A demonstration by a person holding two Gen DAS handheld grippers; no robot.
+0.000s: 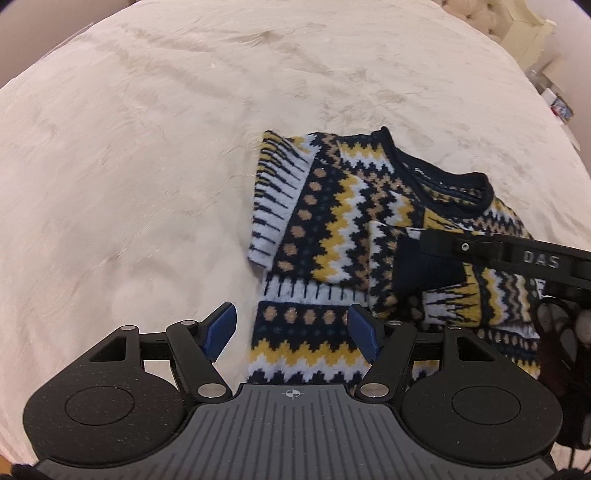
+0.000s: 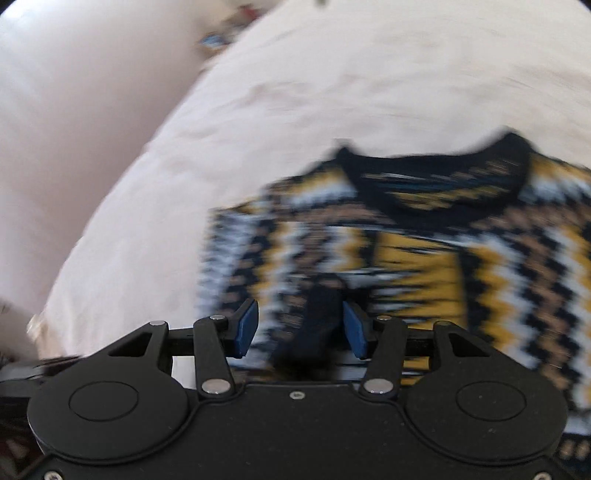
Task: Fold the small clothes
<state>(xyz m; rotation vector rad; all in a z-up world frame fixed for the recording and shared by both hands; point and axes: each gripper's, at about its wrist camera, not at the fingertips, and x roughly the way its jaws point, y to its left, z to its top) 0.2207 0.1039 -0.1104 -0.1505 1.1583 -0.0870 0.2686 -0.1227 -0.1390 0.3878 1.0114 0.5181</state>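
A small knitted sweater (image 1: 347, 221) with navy, yellow, white and tan zigzags lies on the cream bedspread (image 1: 147, 166), its navy collar (image 1: 458, 192) to the far right. My left gripper (image 1: 291, 332) is open just above the hem, holding nothing. My right gripper (image 1: 421, 245) reaches in from the right over the folded-in sleeve. The right wrist view is blurred. It shows the right gripper (image 2: 301, 328) open, with the sleeve's navy cuff (image 2: 317, 325) loose between the blue pads (image 2: 247, 328). The sweater (image 2: 424, 266) fills the middle and right of that view.
The bedspread (image 2: 332, 92) stretches wide to the left of the sweater and beyond it. A tufted headboard (image 1: 480, 14) and small clutter (image 1: 561, 107) sit past the bed's far right edge. A pale surface (image 2: 74, 129) rises beside the bed.
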